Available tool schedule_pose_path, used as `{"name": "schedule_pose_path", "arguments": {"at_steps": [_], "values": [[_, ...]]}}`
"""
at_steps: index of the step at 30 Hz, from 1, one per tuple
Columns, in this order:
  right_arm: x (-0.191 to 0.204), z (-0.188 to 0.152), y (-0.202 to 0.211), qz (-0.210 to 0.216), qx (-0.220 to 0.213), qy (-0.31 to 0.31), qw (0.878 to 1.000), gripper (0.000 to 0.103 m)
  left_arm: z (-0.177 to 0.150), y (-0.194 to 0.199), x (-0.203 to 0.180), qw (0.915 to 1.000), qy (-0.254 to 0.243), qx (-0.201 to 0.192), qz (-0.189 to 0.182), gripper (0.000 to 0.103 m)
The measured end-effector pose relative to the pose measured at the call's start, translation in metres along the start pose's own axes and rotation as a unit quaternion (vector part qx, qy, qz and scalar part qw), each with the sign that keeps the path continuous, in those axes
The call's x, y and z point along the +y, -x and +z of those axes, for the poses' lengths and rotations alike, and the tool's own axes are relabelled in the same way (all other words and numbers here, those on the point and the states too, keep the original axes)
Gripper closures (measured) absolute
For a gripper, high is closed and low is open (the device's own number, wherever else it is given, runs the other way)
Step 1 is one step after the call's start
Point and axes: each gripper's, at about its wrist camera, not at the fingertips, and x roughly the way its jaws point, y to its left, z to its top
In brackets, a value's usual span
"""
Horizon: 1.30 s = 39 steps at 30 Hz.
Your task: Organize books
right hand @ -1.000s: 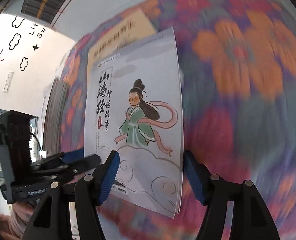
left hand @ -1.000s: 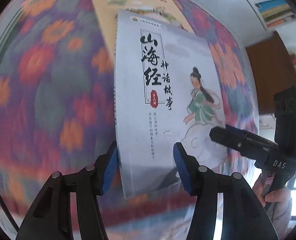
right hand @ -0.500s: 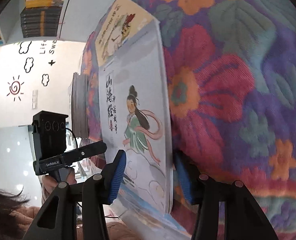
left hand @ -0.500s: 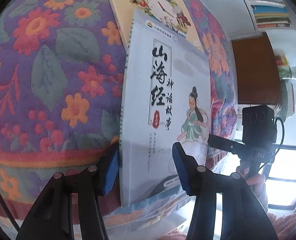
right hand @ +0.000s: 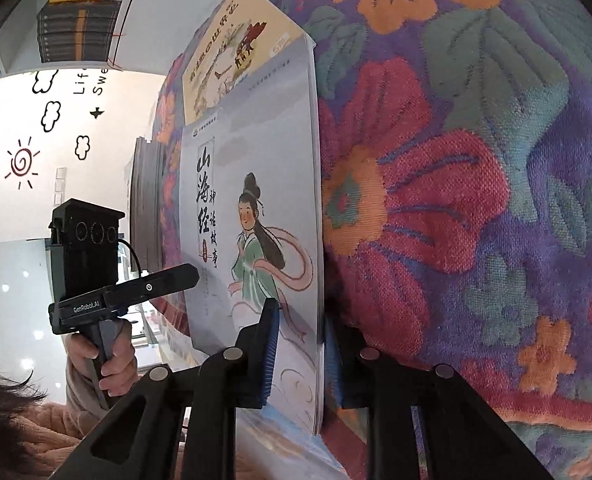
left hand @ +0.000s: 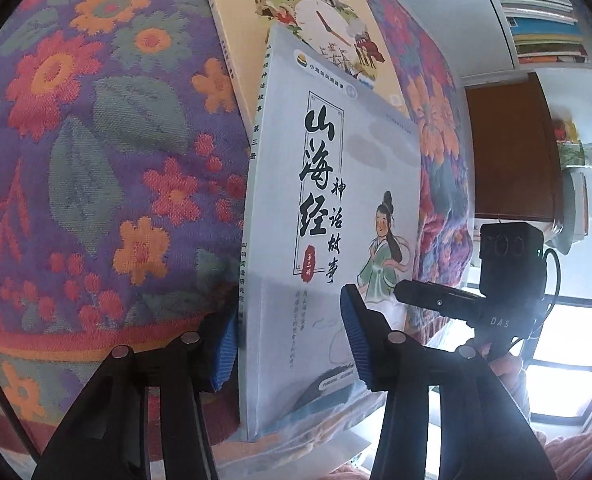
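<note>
Left jaws (left hand: pixel 292 344): closing, grey-white book (left hand: pixel 331 216) between them at its spine-side near corner; the far pad looks just short of the cover, so I cannot yet call this a clamp.

Right jaws (right hand: pixel 299 356): closing, narrow, on the same book (right hand: pixel 252 216) at its open-page near corner; the pads appear to be pressing cover and underside, so I read this as a grasp.

Grey-white book: lies on the floral cloth (left hand: pixel 96 152) covering the surface, near end overhanging the surface edge, far end overlapping a yellow book (left hand: pixel 315 20).

Yellow book (right hand: pixel 236 52): flat on the cloth, just beyond the grey-white book, partly under it.

Progress, my judgement: early. Both books are loose on the cloth, neither yet stacked square nor shelved; lifting and placing remain. Shelved books (left hand: pixel 535 8) show well beyond the grey-white book.

Pose: both tools angle downward at the book's near edge, one at each corner; a hand (right hand: pixel 108 364) grips the left handle.
</note>
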Motion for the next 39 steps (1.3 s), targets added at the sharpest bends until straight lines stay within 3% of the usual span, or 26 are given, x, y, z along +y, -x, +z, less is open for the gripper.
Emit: {"name": "schedule_pose_path", "arguments": {"at_steps": [3, 7, 17, 25, 29, 39], "values": [[-0.007, 0.000, 0.001, 0.018, 0.002, -0.012, 1.000, 0.083, -0.001, 0.001, -0.001, 0.9997, -0.016, 0.000, 0.018, 0.072], [-0.005, -0.001, 0.005, -0.002, 0.003, 0.000, 1.000, 0.085, -0.001, 0.003, 0.010, 1.0000, 0.003, 0.000, 0.005, 0.080], [0.000, -0.004, 0.009, -0.016, -0.005, -0.001, 1.000, 0.085, -0.002, 0.003, 0.008, 0.9998, -0.008, -0.007, 0.017, 0.081], [0.030, -0.010, 0.013, -0.084, -0.025, 0.051, 0.995, 0.084, -0.005, -0.001, -0.010, 0.9987, -0.022, -0.015, 0.043, 0.082], [0.046, -0.013, 0.022, -0.060, -0.035, 0.063, 0.996, 0.084, -0.007, 0.003, -0.024, 0.9984, -0.036, -0.021, 0.038, 0.082], [0.085, -0.020, 0.027, -0.068, -0.047, 0.115, 0.990, 0.084, -0.008, 0.025, -0.050, 0.9951, -0.072, -0.048, 0.048, 0.082]]}}
